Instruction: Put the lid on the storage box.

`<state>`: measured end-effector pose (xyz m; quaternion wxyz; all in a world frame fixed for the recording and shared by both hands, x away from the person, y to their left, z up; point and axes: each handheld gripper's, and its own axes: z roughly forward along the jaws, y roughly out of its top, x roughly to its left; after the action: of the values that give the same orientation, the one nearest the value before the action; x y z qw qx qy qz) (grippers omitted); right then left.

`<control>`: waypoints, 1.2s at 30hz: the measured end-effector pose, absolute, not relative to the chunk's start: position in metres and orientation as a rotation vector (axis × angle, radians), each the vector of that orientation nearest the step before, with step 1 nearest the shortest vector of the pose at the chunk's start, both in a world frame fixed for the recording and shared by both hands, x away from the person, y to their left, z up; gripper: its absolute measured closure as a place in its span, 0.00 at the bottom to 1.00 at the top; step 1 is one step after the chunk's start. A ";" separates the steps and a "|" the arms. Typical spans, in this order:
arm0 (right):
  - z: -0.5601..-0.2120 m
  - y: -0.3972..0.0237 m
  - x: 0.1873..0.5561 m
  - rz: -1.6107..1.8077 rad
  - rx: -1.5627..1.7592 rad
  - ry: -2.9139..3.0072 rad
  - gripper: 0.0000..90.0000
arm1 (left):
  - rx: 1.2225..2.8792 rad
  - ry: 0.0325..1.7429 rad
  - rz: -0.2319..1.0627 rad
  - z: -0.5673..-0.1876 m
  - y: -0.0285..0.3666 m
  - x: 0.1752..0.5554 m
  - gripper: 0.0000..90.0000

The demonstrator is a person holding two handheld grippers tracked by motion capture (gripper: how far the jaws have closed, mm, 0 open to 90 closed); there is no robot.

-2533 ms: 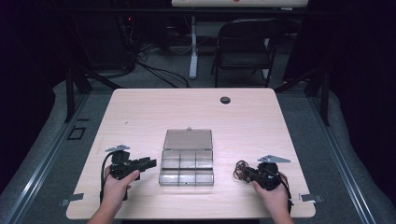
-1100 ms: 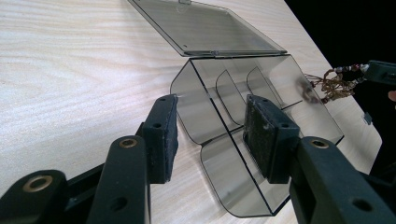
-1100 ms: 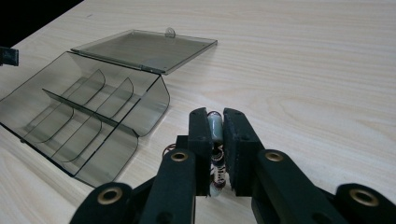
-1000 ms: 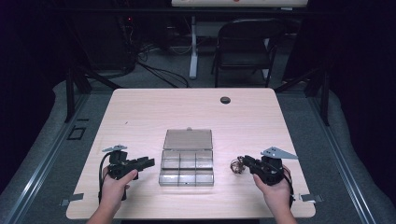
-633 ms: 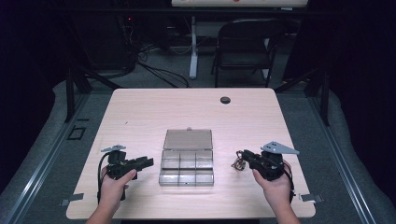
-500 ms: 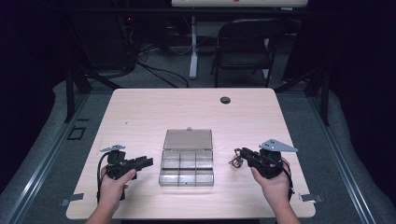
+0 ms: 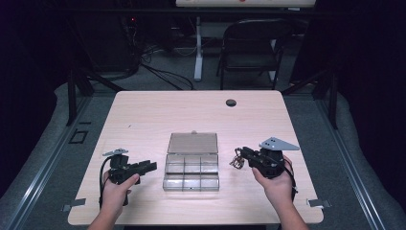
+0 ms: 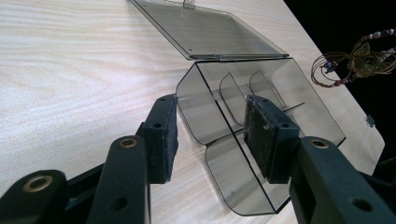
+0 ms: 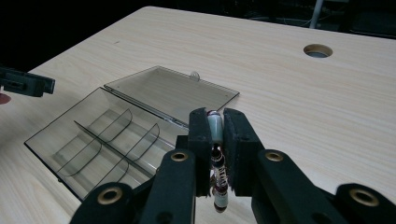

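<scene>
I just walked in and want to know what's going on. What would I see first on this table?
First you'd see the clear plastic organizer box lying open in the middle of the wooden table, its lid flat behind its compartments. To its right, the right gripper holds a tangled beaded bracelet pinched in its jaws, lifted off the table. On the box's other side, the left gripper waits with its jaws open, pointing at the box.
</scene>
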<state>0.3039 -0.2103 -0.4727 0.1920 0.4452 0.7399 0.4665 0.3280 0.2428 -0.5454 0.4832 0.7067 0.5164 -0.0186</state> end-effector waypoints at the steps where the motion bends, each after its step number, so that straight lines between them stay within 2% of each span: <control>1: -0.471 -0.208 0.305 1.317 1.241 2.079 0.91 | 1.719 1.260 -0.046 -0.545 0.243 0.328 0.61; 36: -0.454 -0.158 0.315 1.354 1.105 2.160 0.91 | 1.713 1.269 -0.046 -0.546 0.245 0.329 0.61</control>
<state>0.3150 -0.1581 -0.4544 0.1805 0.3912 0.7647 0.4792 0.3285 0.2453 -0.5456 0.4836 0.7032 0.5208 -0.0187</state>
